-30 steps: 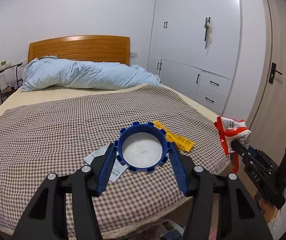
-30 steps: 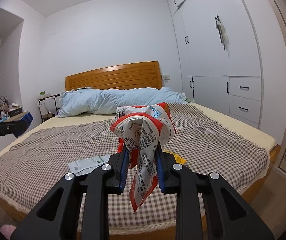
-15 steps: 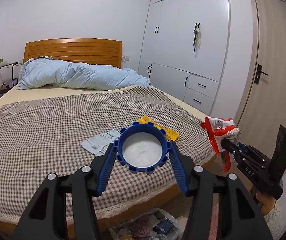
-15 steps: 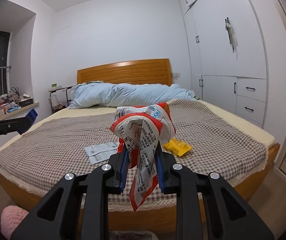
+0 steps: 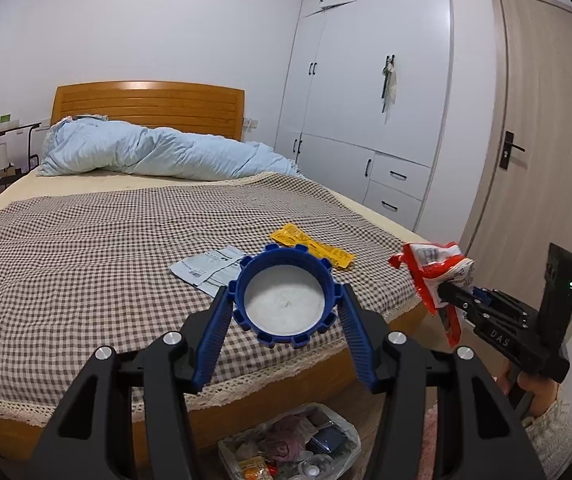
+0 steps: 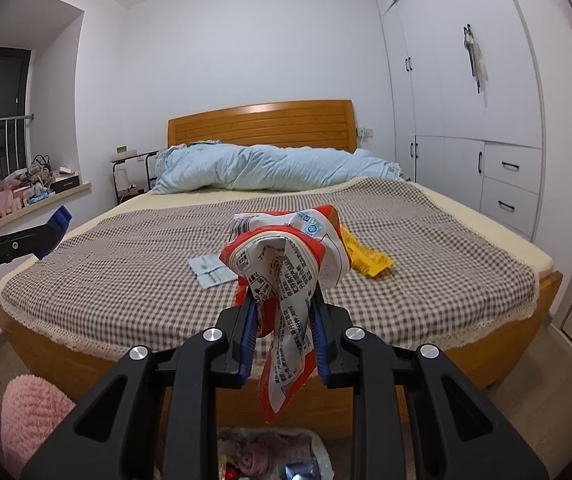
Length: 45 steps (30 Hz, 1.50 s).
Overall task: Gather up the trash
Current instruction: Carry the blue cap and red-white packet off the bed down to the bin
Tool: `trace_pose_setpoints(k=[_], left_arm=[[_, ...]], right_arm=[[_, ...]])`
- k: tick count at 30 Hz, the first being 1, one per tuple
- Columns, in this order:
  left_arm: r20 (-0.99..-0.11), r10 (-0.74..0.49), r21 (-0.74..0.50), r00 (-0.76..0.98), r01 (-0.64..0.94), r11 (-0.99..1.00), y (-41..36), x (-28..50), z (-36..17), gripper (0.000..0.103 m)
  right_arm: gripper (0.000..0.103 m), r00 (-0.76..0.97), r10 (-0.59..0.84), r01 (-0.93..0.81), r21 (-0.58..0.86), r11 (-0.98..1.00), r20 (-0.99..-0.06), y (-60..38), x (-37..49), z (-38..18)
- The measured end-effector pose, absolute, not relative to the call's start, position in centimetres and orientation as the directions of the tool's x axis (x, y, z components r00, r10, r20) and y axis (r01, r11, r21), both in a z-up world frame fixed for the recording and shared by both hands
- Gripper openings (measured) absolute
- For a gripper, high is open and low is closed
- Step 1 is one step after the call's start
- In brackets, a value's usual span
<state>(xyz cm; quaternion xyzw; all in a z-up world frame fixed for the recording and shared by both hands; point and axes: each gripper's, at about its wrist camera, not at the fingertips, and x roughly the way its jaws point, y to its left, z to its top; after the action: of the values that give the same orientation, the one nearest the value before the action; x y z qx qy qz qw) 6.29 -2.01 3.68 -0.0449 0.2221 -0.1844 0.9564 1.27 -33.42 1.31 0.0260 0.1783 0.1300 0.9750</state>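
Observation:
My left gripper [image 5: 285, 295] is shut on a round blue lid [image 5: 284, 300] with a white inside, held beyond the foot of the bed. My right gripper [image 6: 282, 306] is shut on a crumpled red and white snack wrapper [image 6: 286, 256], which also shows at the right of the left wrist view as the wrapper [image 5: 434, 270]. A clear trash bag [image 5: 346, 432] with several scraps sits on the floor below both grippers, its edge [image 6: 322, 454] low in the right wrist view. On the checked cover lie a yellow wrapper [image 5: 314, 246] and a white paper packet [image 5: 206, 268].
The bed [image 6: 486, 354] has a wooden frame and a light blue quilt [image 6: 270, 170] at its head. White wardrobes [image 5: 366, 100] and a door [image 5: 534, 120] stand on the right. A pink fluffy thing [image 6: 30, 412] lies on the floor at left. A cluttered sill [image 6: 22, 194] runs along the left wall.
Both grippers have drawn back from the bed and sunk a little, each keeping its hold. The bed's foot edge and the trash bag on the floor have come into view.

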Motion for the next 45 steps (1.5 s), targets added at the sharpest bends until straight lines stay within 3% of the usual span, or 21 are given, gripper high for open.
trace_pose_setpoints(k=[10,23,45], left_arm=[[-0.381,-0.355,-0.095,0.854,0.345,0.934,-2.6,2.7,1.5,0.052],[-0.487,-0.39,-0.202,0.782,0.334,0.921,-2.2,1.9,-4.5,0.052],[-0.571,-0.389,-0.194,0.723,0.342,0.919,-3.7,3.7,-13.1,0.052]], right_arm=[[0.024,0.856,0.279,-0.239,0.147,0.96,-0.435,-33.9,-0.5,-0.9],[0.024,0.789,0.273,-0.249,0.12,0.961,-0.551,-32.1,-2.8,-4.9],[0.024,0.702,0.228,-0.26,0.055,0.964,-0.674,-28.5,-2.6,-11.0]])
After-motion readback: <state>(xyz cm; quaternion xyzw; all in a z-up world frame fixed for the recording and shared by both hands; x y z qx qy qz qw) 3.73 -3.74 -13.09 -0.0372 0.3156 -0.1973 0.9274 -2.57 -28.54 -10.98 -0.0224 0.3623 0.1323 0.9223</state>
